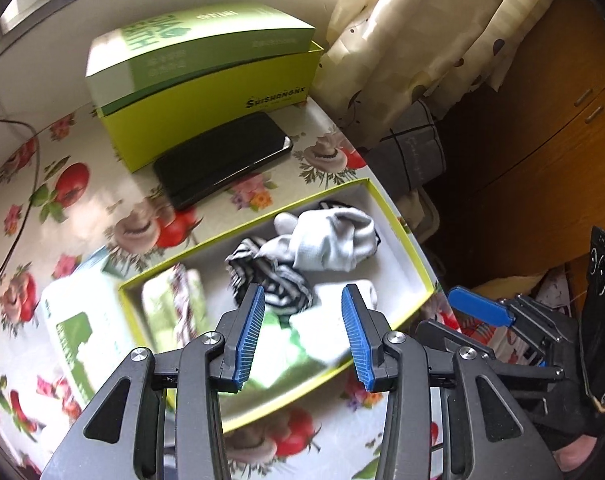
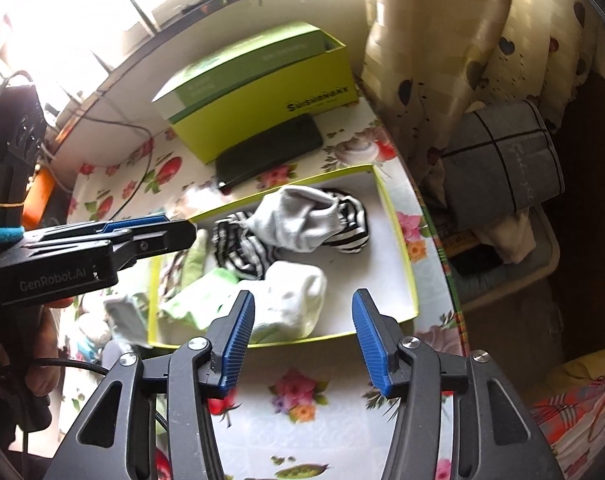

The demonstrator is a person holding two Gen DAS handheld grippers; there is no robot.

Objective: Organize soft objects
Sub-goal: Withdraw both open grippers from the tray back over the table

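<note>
A shallow yellow-green box (image 1: pixel 398 224) (image 2: pixel 402 240) lies on the floral table and holds several socks: a grey one (image 1: pixel 334 240) (image 2: pixel 298 216), black-and-white striped ones (image 1: pixel 270 276) (image 2: pixel 242 252), a white one (image 2: pixel 298 296) and a light green one (image 2: pixel 198 284). My left gripper (image 1: pixel 302 312) is open and empty, just above the box's near side; it also shows in the right wrist view (image 2: pixel 174 232). My right gripper (image 2: pixel 302 312) is open and empty, above the box's front edge, and one finger (image 1: pixel 478 308) shows in the left wrist view.
A closed green box (image 1: pixel 206 76) (image 2: pixel 262 88) stands at the back with a black phone (image 1: pixel 226 160) (image 2: pixel 270 152) in front. A green-white packet (image 1: pixel 78 336) lies left of the box. A curtain (image 2: pixel 462 40) and grey folded cloth (image 2: pixel 502 160) are right of the table edge.
</note>
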